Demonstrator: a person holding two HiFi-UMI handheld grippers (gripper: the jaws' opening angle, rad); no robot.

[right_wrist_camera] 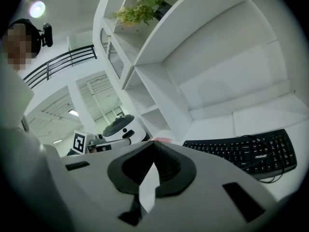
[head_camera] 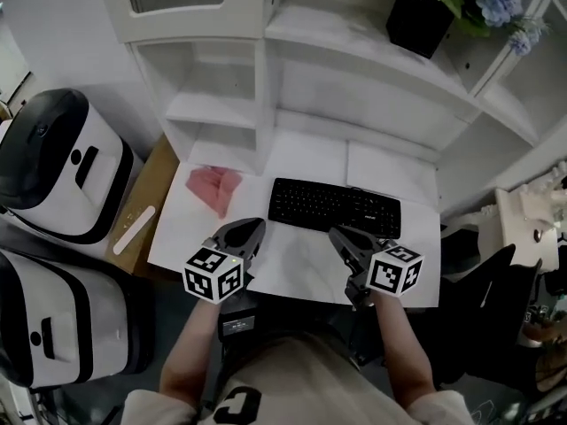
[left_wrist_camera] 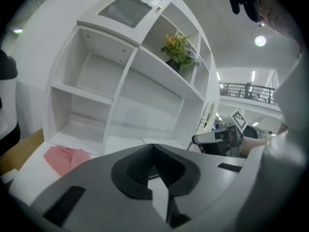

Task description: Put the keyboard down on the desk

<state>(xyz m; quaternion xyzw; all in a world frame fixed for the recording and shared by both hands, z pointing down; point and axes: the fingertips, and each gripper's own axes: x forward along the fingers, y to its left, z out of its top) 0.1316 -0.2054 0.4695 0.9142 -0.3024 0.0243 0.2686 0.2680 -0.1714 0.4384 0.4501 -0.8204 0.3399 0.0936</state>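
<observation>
Before keyboard (head_camera: 335, 207), left tool (head_camera: 252, 227), right tool (head_camera: 337, 234), both closed

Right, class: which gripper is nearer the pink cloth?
Left. The left gripper sits just below-right of the pink cloth; the right gripper is farther right, by the near edge of the keyboard.

1. The head view looks steeply down from above the person onto the desk (head_camera: 301, 259) and the shelf unit (head_camera: 354, 87).
2. The left gripper view sits low, close behind its own jaws, and faces the shelf unit almost level.
3. The right gripper view does the same from the right.
4. All three views share the shelf unit and the plant (head_camera: 425, 16).
</observation>
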